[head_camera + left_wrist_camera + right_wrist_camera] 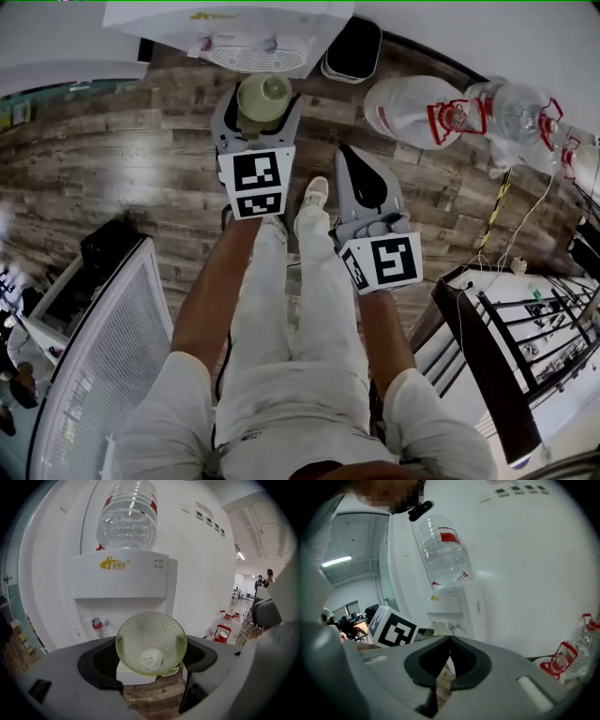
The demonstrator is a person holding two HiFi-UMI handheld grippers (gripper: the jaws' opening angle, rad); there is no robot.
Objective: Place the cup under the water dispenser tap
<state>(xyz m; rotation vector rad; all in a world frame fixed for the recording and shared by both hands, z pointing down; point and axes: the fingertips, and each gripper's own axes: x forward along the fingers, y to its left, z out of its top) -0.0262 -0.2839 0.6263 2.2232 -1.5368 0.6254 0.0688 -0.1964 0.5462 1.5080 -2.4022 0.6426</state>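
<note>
We're about halfway: left claw (261,111) is clamped on the cup (151,641), held in front of the dispenser (119,581), not under the tap (97,623) yet. Our right claw (449,644) is closed on nothing.

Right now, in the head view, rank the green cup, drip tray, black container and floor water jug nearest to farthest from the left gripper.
1. green cup: held in the left gripper.
2. drip tray: just ahead.
3. black container: ahead, to the right.
4. water jug: far right, on the floor.
</note>
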